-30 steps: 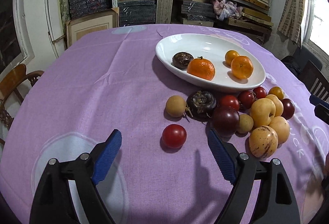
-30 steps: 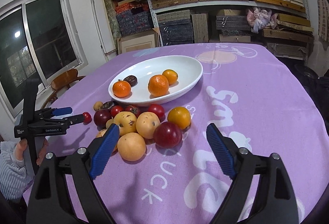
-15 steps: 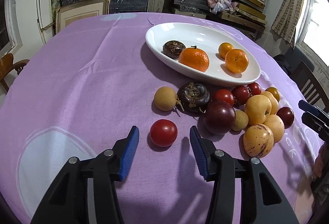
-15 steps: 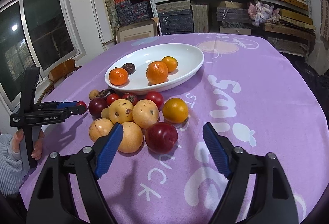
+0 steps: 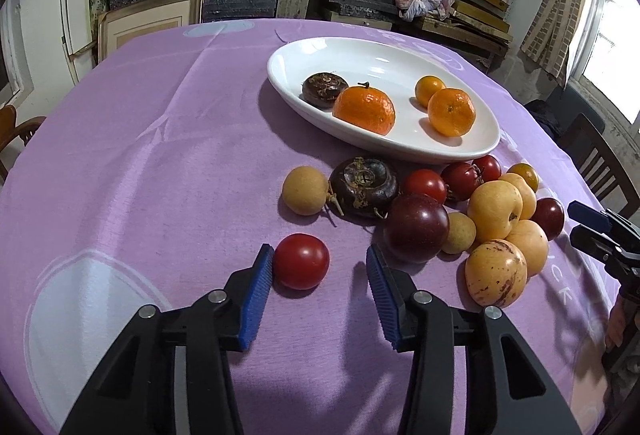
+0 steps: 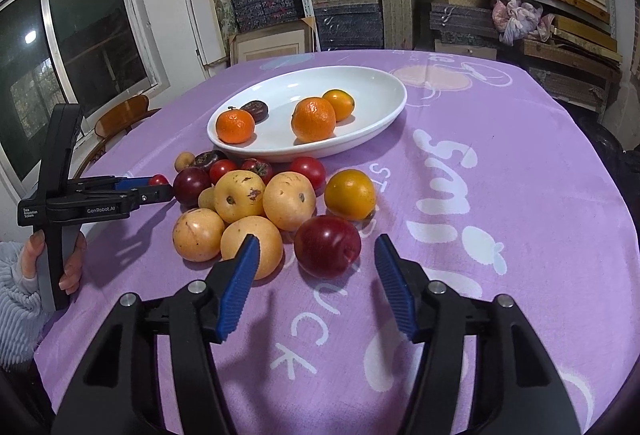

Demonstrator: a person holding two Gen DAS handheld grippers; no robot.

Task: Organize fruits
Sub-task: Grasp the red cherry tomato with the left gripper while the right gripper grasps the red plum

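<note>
A red tomato [image 5: 302,261] lies alone on the purple cloth between the closing jaws of my left gripper [image 5: 319,251]. The left pad touches it and a gap remains at the right pad. In the right wrist view a dark red plum [image 6: 328,247] sits between the closing jaws of my right gripper [image 6: 317,240], with a gap on both sides. The plum is at the near edge of a pile of yellow, red and dark fruits [image 6: 240,195]. Behind the pile, a white oval plate [image 6: 384,115] holds two tangerines, a small orange and a dark flat fruit.
The table wears a purple printed cloth [image 5: 140,155]. A person's hand [image 6: 72,267] holds the left gripper [image 6: 158,191] at the pile's left side. Wooden chairs stand at the table's edges, and shelves of stacked boxes fill the back wall.
Both grippers' jaws have narrowed a lot. The left pair has drawn in around the tomato. The right gripper has come closer to the plum, which now sits between its pads.
</note>
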